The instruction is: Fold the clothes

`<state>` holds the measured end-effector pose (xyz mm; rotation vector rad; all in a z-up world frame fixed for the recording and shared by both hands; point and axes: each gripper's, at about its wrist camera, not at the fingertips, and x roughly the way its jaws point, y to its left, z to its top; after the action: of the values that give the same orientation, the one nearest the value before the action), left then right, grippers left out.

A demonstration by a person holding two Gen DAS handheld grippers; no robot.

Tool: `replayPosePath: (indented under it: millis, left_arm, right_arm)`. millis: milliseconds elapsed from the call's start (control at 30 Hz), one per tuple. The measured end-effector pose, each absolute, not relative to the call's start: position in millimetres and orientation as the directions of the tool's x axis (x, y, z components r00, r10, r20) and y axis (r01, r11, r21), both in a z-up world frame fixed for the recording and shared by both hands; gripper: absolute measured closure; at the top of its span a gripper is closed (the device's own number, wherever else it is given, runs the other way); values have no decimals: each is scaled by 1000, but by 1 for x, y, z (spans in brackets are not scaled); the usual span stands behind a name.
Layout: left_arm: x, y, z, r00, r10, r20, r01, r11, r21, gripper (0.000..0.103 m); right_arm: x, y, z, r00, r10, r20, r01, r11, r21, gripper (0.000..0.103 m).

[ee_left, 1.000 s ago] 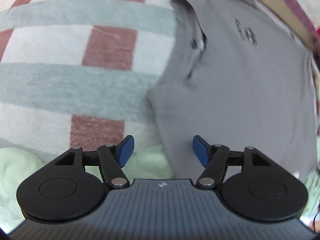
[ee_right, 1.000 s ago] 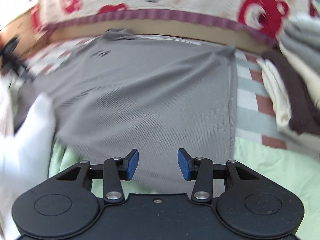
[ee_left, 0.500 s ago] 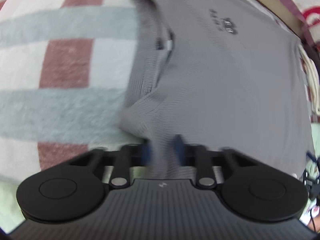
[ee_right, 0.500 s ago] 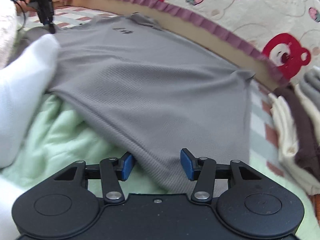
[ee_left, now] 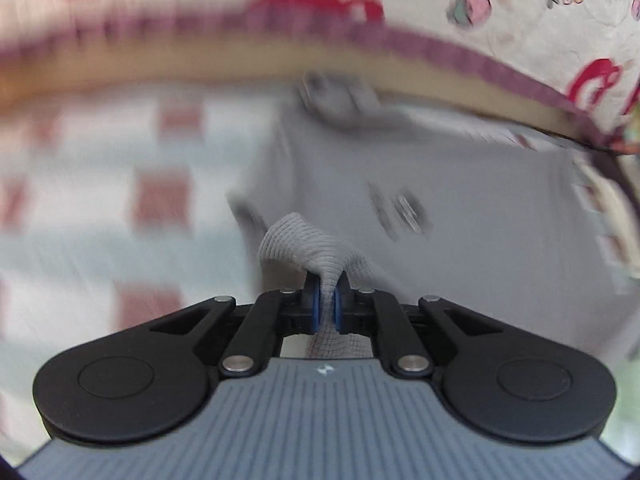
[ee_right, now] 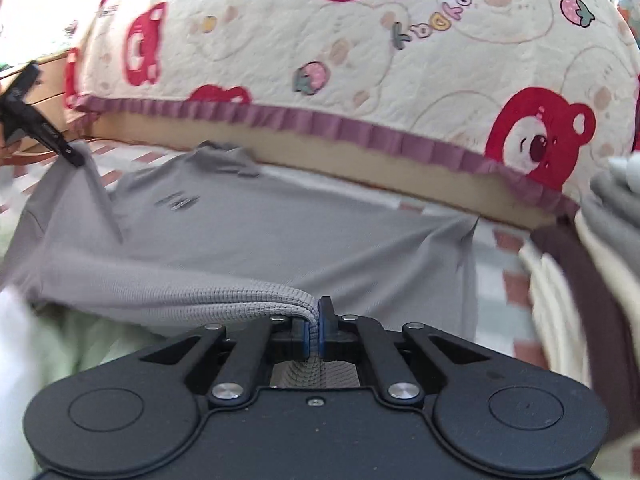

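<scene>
Grey knit edge pinched tight in both: left gripper (ee_left: 327,307) on shoulder bunch, right gripper (ee_right: 319,334) on hem. Rest of shirt (ee_right: 288,240) spread fwd of fingers toward quilt (ee_right: 360,60); long axis left-right, btw grippers. Fold probably carried away, equal reach.

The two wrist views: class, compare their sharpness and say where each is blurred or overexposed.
Left wrist view: strong motion blur smears the checked blanket and grey knit shirt; only the left gripper and its pinched fold stay crisp. Right wrist view: mostly sharp on the right gripper and bear-print cream quilt, mild blur at the fisheye edges, blown-out white at upper left.
</scene>
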<state>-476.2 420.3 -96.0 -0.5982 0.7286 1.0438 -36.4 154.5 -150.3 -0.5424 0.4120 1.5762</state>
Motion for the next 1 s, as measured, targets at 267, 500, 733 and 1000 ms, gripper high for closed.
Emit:
replayPosePath:
  millis: [267, 500, 733, 1000]
  left_arm:
    - [-431, 489, -141, 220, 644, -733, -975, 169, -144, 88]
    - [-441, 448, -172, 308, 529, -791, -951, 189, -244, 58]
    - [-439, 443, -205, 399, 345, -849, -917, 176, -359, 48]
    - [-408, 438, -191, 435, 432, -790, -888, 353, -296, 93]
  right_arm:
    - [19, 294, -164, 164, 721, -673, -984, 72, -163, 98]
    - [31, 321, -197, 217, 635, -741, -976, 116, -186, 86]
    - [47, 315, -209, 247, 637, -730, -969, 151, -196, 76]
    - [86, 346, -198, 88, 654, -752, -968, 234, 90, 74]
